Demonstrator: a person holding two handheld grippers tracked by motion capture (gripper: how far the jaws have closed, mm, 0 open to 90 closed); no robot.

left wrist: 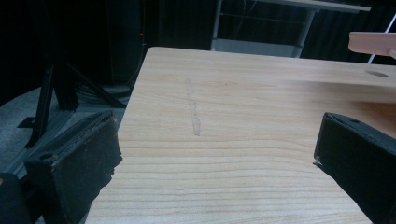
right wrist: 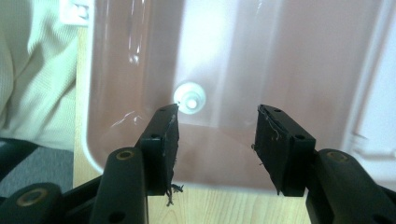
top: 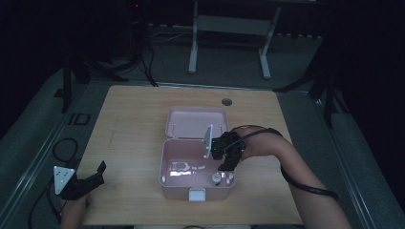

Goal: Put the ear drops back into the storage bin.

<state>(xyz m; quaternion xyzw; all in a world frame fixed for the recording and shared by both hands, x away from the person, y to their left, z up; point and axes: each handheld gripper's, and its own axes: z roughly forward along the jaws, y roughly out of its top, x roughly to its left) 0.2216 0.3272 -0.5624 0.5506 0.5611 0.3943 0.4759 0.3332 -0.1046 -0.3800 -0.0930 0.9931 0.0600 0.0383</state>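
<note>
A pink plastic box stands open on the wooden table, its lid folded back behind it. On the box floor, near the front right corner, sits a small white round-capped item, also seen from above. My right gripper hangs over the right part of the box, pointing down. Its jaws stand apart with nothing between them, above the pink floor. My left gripper rests near the table's front left corner, open and empty.
Something clear and shiny lies on the box floor at left. A white latch is on the box front. A cable hole lies behind the lid. Cables run on the floor left of the table. A desk frame stands beyond.
</note>
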